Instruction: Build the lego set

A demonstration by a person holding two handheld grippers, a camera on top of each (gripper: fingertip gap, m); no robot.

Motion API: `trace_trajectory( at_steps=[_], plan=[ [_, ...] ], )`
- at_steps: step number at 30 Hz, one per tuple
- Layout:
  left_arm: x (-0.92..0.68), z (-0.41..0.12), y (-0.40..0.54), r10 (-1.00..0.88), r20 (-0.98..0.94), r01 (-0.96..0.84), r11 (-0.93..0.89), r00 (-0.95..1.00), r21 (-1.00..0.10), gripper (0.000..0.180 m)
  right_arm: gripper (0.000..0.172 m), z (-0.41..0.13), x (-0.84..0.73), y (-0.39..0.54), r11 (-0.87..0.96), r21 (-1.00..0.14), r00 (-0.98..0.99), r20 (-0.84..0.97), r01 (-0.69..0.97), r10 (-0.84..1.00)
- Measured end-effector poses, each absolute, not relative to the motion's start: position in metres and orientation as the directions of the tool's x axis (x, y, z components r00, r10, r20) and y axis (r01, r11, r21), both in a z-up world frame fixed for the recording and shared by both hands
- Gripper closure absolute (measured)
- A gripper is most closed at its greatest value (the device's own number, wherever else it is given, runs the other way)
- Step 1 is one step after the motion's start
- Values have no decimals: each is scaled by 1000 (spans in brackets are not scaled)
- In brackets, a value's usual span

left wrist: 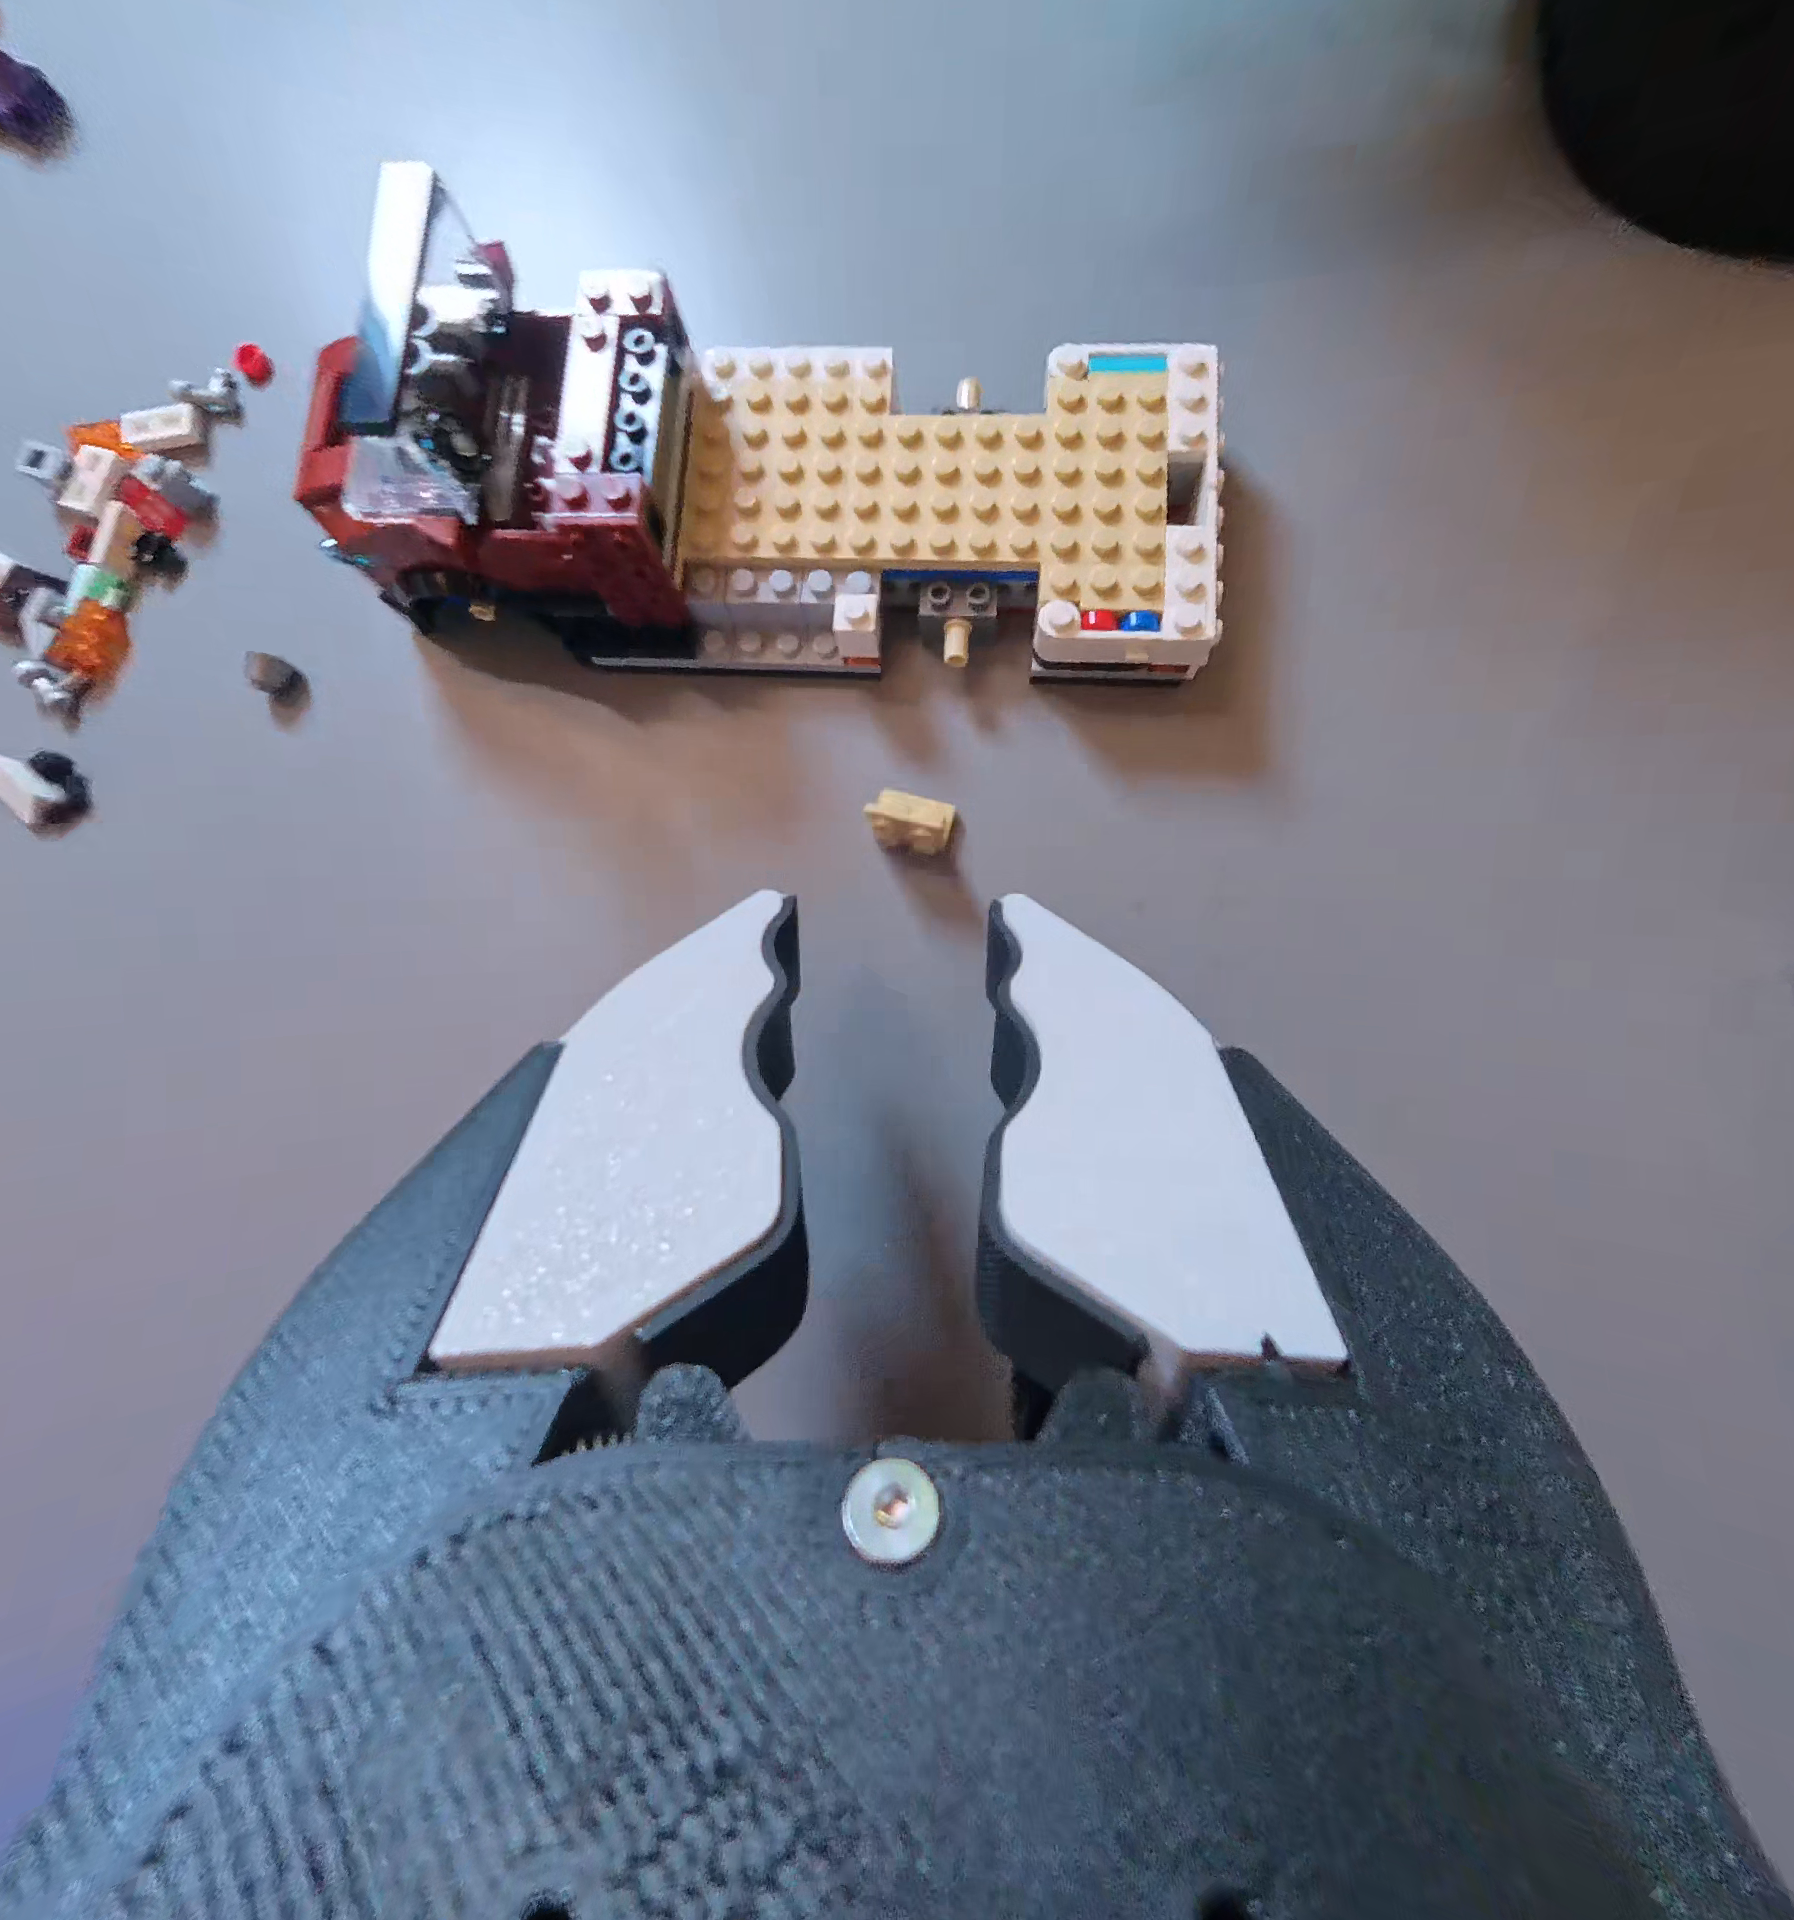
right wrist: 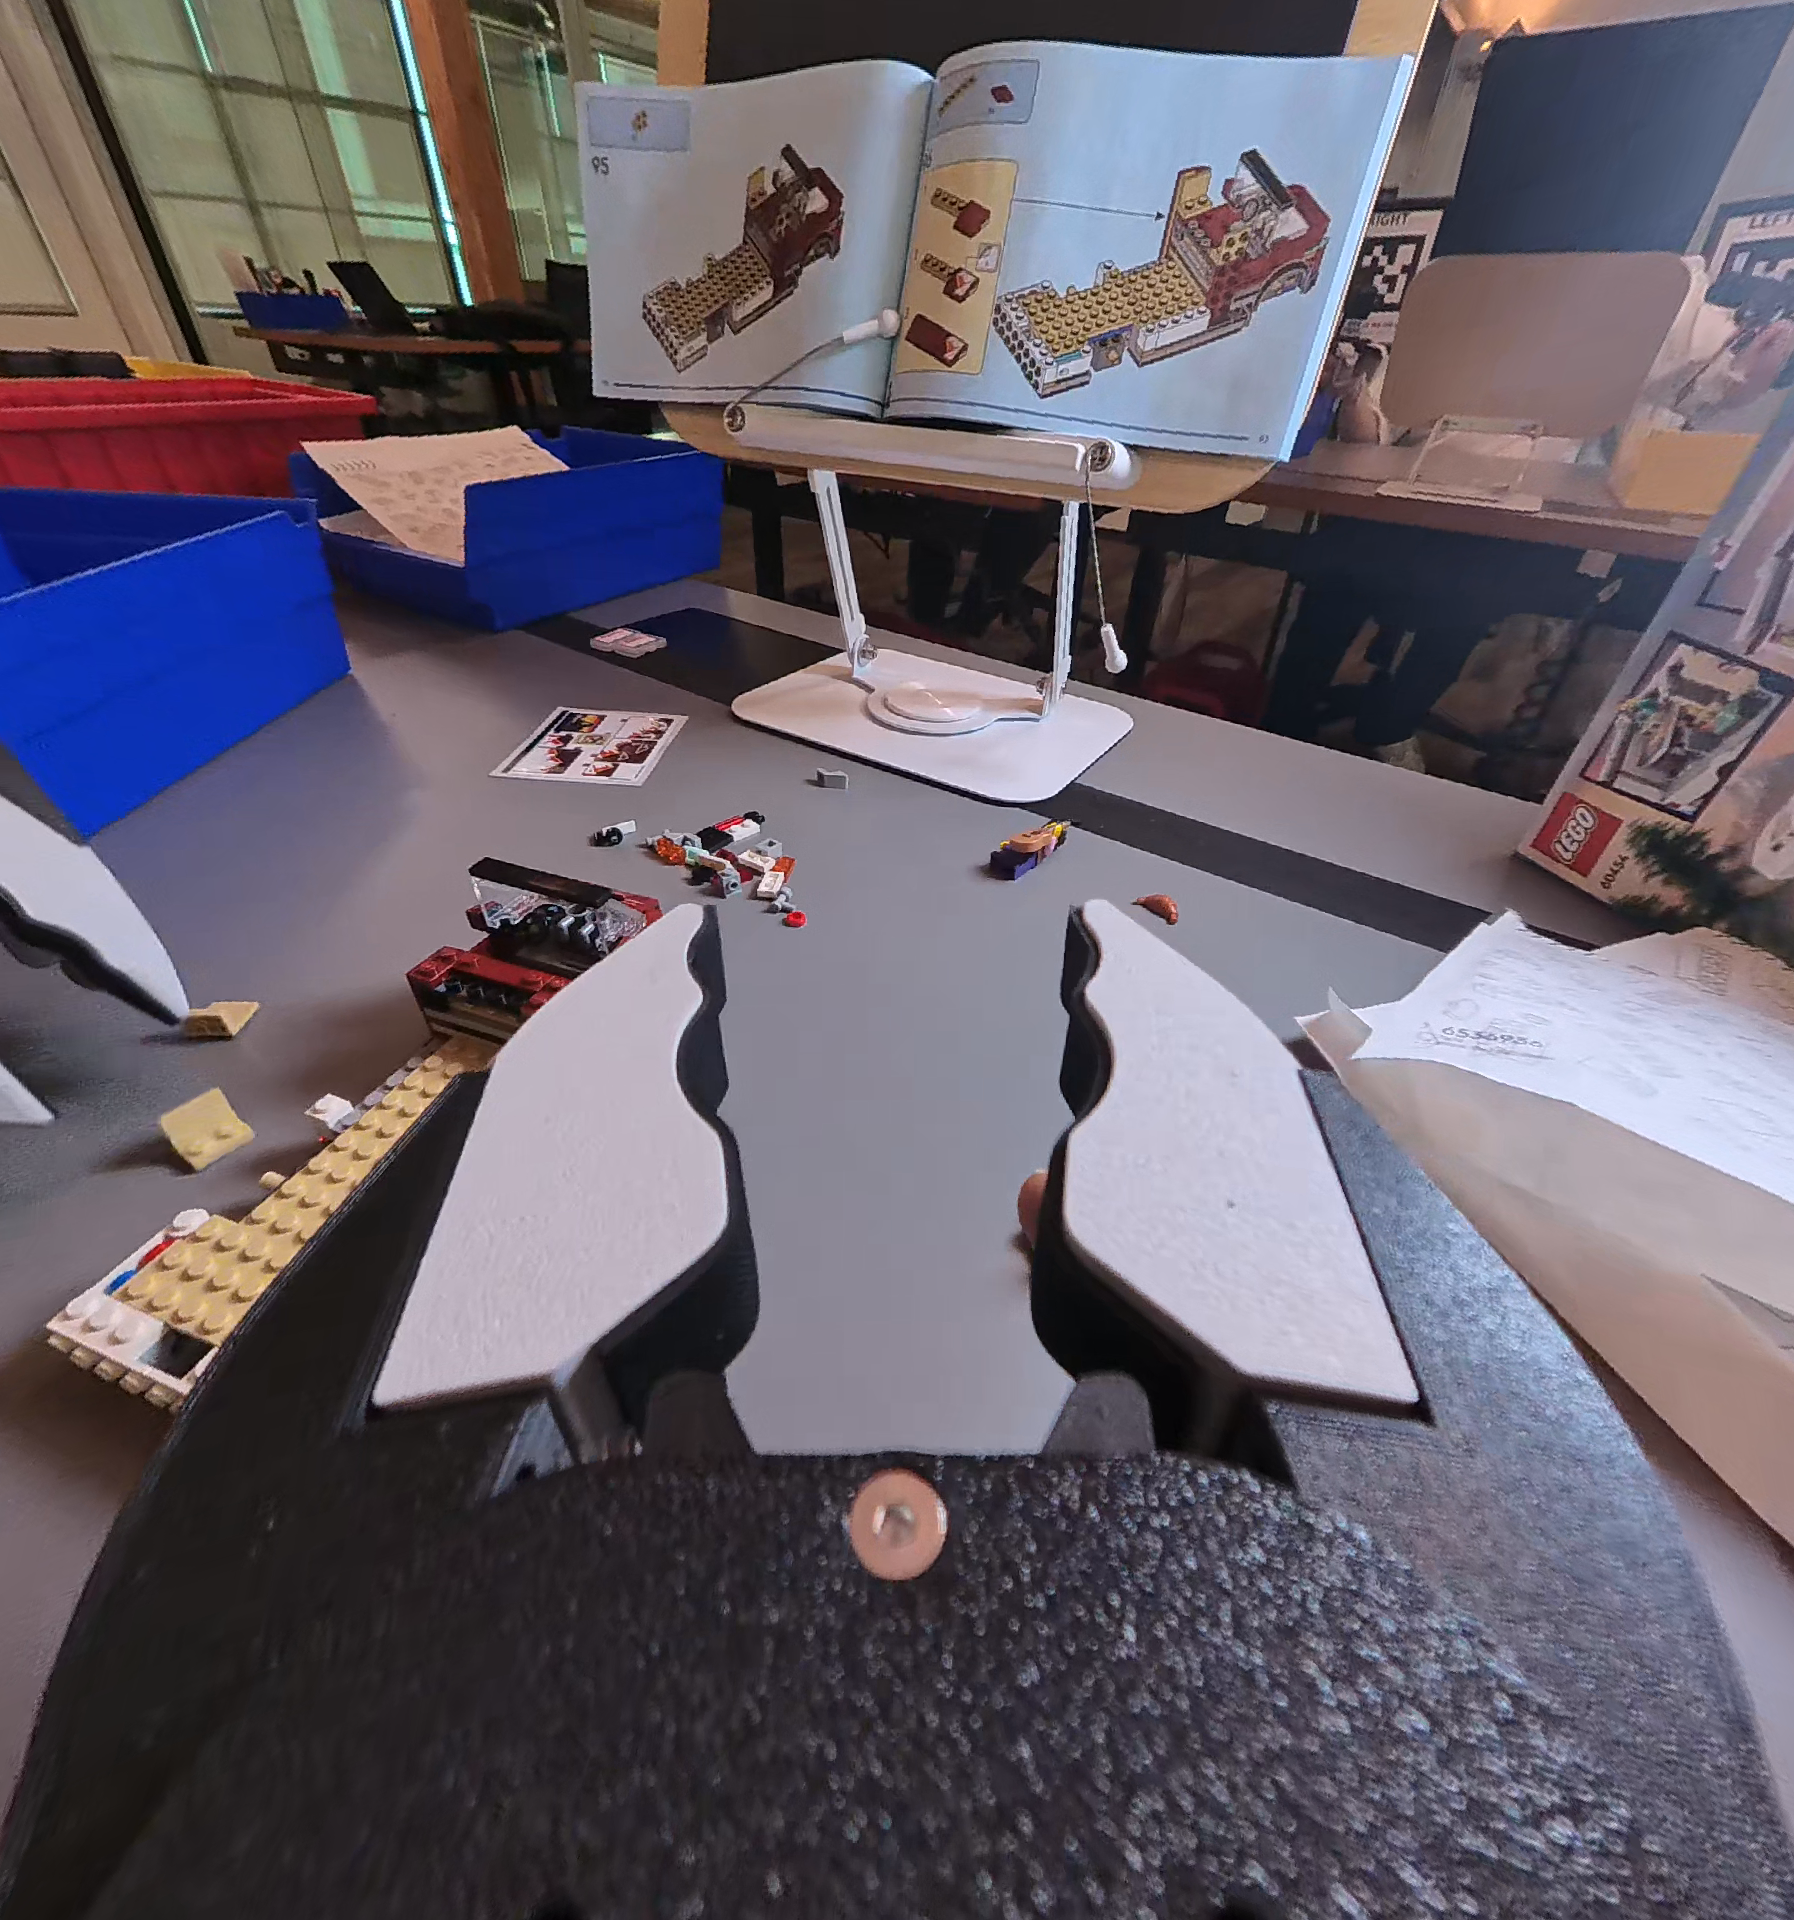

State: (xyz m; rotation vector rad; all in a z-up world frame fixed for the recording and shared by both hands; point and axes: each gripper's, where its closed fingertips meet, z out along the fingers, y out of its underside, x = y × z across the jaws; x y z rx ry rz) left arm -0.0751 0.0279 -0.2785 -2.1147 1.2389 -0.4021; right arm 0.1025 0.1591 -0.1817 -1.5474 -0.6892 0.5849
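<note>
Left gripper (left wrist: 893,914): jaws released, bare, above worktop (left wrist: 1392,935).
Tan brick (left wrist: 912,821): at 12 o'clock, just beyond tips, apart.
Truck (left wrist: 768,488): further at 12.
Right gripper (right wrist: 888,925): jaws wide, bare; truck at 9 o'clock.
Loose bricks (right wrist: 727,857): at 11.
</note>
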Motion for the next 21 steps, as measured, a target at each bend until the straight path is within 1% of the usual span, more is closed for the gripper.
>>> trace_trajectory(
  at_steps=[2, 6, 10, 13, 15, 16, 18, 21],
  plan=[
    [-83, -275, 30, -849, -62, -639, -344, 524, -688, 148, 109, -182, 102, 159, -38, -995, 686, 33, 89, 727],
    [-88, -282, 25, -865, -55, -627, -317, 499, -712, 157, 110, -183, 96, 154, -35, -994, 651, 42, 104, 758],
    [-72, -288, 27, -874, -13, -606, -326, 485, -726, 157, 109, -189, 84, 144, -41, -990, 596, 49, 137, 801],
    [-61, -291, 39, -883, -36, -625, -303, 469, -719, 154, 109, -193, 74, 136, -31, -985, 555, 69, 168, 829],
    [-55, -295, 44, -896, -38, -650, -291, 443, -702, 159, 110, -196, 68, 129, -36, -983, 517, 63, 179, 854],
    [-54, -295, 46, -901, -54, -663, -275, 430, -696, 164, 110, -197, 65, 125, -37, -982, 501, 61, 184, 863],
    [-50, -293, 47, -911, -73, -671, -241, 405, -701, 164, 110, -200, 60, 119, -32, -979, 473, 69, 203, 879],
    [-53, -291, 52, -899, -79, -654, -251, 431, -713, 164, 112, -206, 52, 111, -35, -973, 430, 68, 228, 900]
  ],
)
